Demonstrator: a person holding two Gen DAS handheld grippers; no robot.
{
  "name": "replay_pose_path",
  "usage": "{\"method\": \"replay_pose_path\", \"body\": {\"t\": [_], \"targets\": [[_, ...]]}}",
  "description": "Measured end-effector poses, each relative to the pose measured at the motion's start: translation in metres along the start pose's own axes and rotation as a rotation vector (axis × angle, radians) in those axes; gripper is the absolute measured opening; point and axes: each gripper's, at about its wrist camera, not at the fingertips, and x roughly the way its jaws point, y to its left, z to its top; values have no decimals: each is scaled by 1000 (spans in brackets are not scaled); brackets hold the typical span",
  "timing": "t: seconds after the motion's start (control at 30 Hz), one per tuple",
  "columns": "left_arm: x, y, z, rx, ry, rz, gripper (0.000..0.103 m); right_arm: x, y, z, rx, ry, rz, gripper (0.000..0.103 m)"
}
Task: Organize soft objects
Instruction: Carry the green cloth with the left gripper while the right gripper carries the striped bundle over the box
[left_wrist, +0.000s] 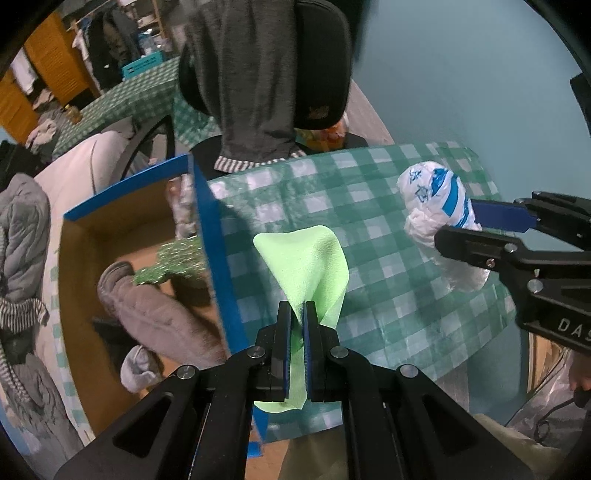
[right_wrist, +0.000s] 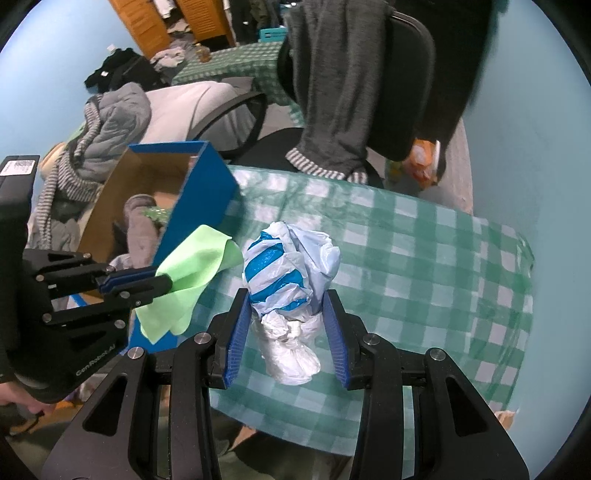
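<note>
Left claw: pressed together on a green cloth — held above the bench's checked cover, beside the box.
Right claw: partly spread, pinching a bunched blue-and-white plastic bag over the bench.
Box: blue-walled cardboard, at the bench edge — holds grey garments, perhaps socks.

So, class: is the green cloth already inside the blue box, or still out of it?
Out. The green cloth hangs pinched in the left gripper, over the checked tablecloth beside the blue box.
</note>
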Motion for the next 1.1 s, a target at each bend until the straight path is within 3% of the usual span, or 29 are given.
{"method": "replay_pose_path", "body": {"t": [0.6, 1.1], "targets": [[-19, 84, -33, -201, -25, 51, 5, 28, 76, 38, -157, 11, 93, 40], [-17, 156, -55, -323, -8, 100, 5, 68, 134, 64, -252, 70, 151, 40]]}}
